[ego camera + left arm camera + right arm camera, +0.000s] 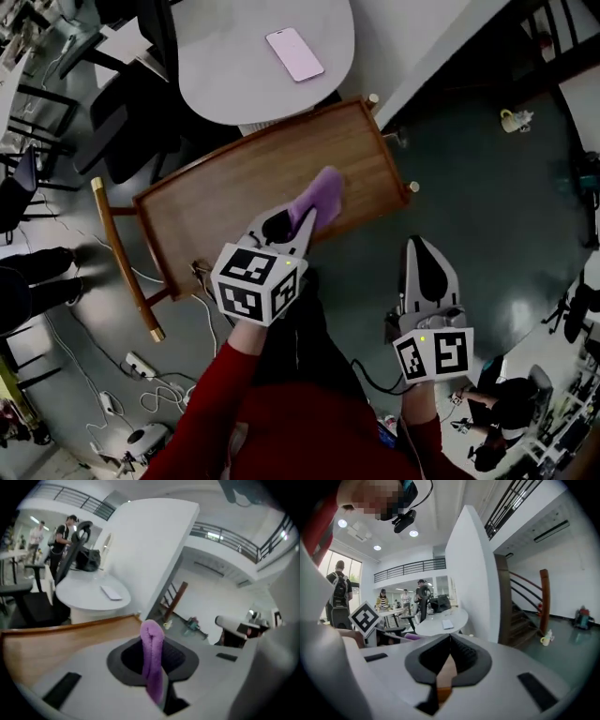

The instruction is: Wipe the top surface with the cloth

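A wooden tray-top table [225,202] stands on the floor below me, its raised rim all round. My left gripper [302,228] hangs over the table's near right part, shut on a purple cloth [319,199] that sticks out past the jaws over the wood. In the left gripper view the cloth [153,660] runs up between the closed jaws, with the wooden top [51,641] behind. My right gripper [422,247] is held off the table's right side above the floor, jaws shut with nothing in them [449,641].
A round white table [244,66] with a pink phone [294,53] stands just beyond the wooden one. Office chairs [122,112] are at the left. Cables and a power strip [141,366] lie on the floor near left. A small cup [514,119] sits far right.
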### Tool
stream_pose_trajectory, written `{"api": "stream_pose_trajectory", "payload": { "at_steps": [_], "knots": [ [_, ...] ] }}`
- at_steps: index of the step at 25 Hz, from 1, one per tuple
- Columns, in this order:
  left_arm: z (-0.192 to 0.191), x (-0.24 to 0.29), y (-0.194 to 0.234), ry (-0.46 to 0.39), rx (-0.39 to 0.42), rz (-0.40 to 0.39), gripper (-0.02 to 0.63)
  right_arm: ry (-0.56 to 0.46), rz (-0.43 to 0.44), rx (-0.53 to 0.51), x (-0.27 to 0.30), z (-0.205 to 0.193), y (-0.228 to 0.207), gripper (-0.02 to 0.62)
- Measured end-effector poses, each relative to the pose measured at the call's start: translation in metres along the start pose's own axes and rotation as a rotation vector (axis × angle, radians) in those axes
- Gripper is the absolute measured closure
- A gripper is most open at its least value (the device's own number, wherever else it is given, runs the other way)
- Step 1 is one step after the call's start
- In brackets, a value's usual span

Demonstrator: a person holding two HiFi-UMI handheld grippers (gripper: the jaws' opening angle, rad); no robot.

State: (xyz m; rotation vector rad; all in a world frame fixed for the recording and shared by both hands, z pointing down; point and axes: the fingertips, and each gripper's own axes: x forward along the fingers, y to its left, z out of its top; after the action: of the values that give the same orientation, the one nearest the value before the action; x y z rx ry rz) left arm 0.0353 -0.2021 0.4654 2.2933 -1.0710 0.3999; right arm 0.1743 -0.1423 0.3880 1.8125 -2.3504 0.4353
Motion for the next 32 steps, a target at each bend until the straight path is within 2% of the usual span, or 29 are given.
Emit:
{"api": "stream_pose_trajectory", "payload": {
  "at_steps": [3,6,10,13,16,19,26,29,32],
  "knots": [
    [0.012,0.062,-0.069,0.003,-0.009,-0.151,0.549,-0.003,-0.116,0.02,-0.038,-0.001,-0.036,0.583],
    [0.003,0.115,-0.105,0.059,-0.005,-0.202,0.549,0.008,-0.186,0.04,-0.062,-0.008,-0.056,0.583],
    [-0.028,0.159,-0.105,0.167,0.018,-0.142,0.549,0.034,-0.196,0.051,-0.071,-0.018,-0.06,0.583],
    [-0.045,0.161,-0.087,0.219,0.035,-0.077,0.549,0.046,-0.156,0.043,-0.063,-0.02,-0.054,0.583],
    [-0.058,0.13,-0.059,0.237,0.076,0.004,0.549,0.056,-0.093,0.026,-0.048,-0.018,-0.04,0.583],
    [-0.077,0.074,-0.009,0.244,0.081,0.117,0.549,0.06,0.0,0.0,-0.024,-0.013,-0.016,0.583],
    [-0.132,-0.096,0.125,0.292,0.016,0.512,0.549,0.07,0.268,-0.062,0.028,-0.01,0.061,0.583],
    [-0.151,-0.152,0.156,0.309,-0.014,0.667,0.549,0.089,0.362,-0.091,0.047,-0.01,0.089,0.583],
    [-0.168,-0.186,0.171,0.324,-0.023,0.766,0.549,0.12,0.421,-0.111,0.062,-0.017,0.113,0.583]
  ]
}}
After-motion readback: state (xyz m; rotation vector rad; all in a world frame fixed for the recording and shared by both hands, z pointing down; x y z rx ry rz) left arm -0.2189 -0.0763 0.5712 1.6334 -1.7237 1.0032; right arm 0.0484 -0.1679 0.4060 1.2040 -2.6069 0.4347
